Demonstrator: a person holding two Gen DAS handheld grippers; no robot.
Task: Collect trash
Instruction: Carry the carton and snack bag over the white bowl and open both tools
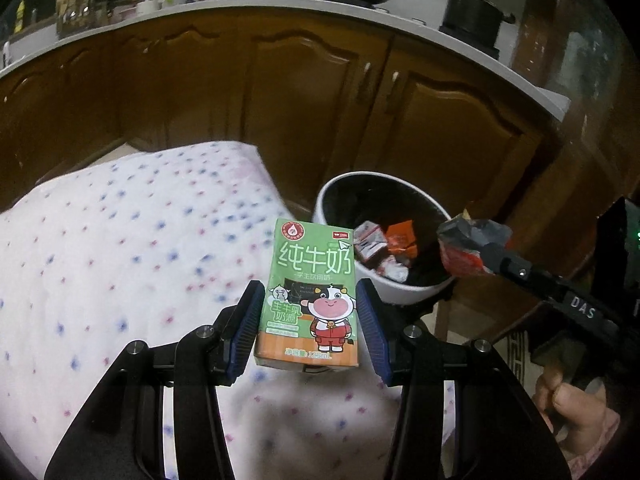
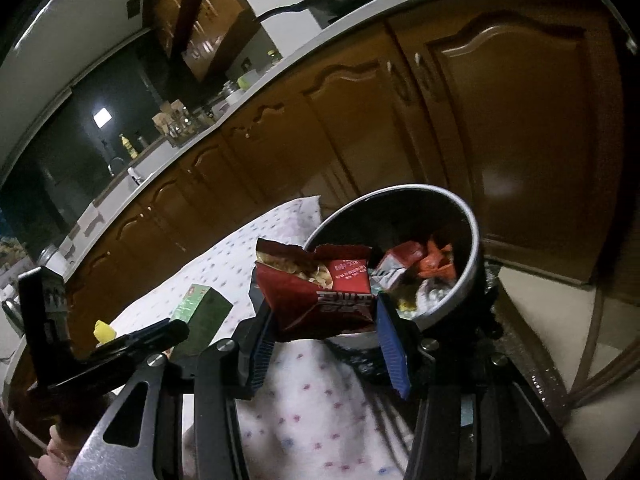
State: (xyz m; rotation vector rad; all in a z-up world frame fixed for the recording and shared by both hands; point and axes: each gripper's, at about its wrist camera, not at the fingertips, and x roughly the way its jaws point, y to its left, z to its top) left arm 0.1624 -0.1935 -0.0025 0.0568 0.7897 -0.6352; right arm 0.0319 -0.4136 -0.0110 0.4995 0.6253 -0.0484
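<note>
Between the blue pads of your left gripper stands a small green milk carton, upright and clamped on both narrow sides, printed face toward the camera. Your right gripper is pinching a torn red snack packet by its lower part, the open mouth uppermost with what looks like crumbs or snack pieces inside.

From the left wrist view, the white trash bin sits at about one o'clock of the carton, its dark inside already holding a small carton and orange wrappers. From the right wrist view the bin lies at one to two o'clock of the packet, just beyond it, rim tilted toward you. Below both grippers spreads the dotted white cloth on the table; brown cabinets rise behind at twelve o'clock.

You appear to be mid-carry, both pieces held and not yet over the opening. Next, bring each gripper past the near rim and above the dark interior before you spread the jaws. Keep the packet mouth-up until then, or its contents may spill on the cloth.
</note>
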